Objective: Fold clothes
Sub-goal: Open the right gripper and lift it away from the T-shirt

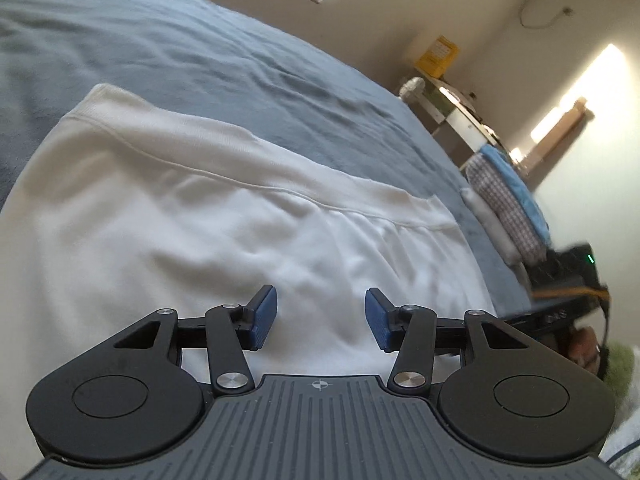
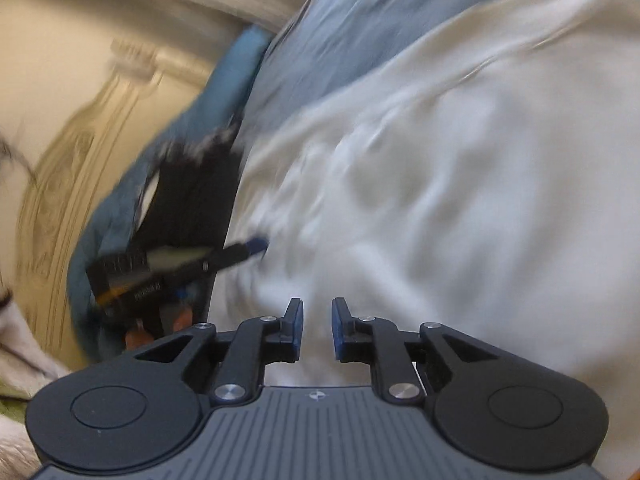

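White knit garment [image 1: 192, 208], seam line running across it, lies spread flat on the grey-blue bed cover [image 1: 168, 52], filling centre and lower left of the left wrist view. Left gripper [image 1: 321, 318] at bottom centre: jaws abt half open, nothing between them, cloth underneath but not pinched. Right gripper [image 2: 317, 328], bottom centre of its blurry view: jaws only a narrow gap apart, empty too. So prob. between folds, both hands free. Next move needs each gripper down to an edge or corner of the garment, clamped, then carried across evenly. Containers: none seen; only a stack of folded clothes [image 1: 508, 200] at right edge of the bed, checked and blue pieces on it.
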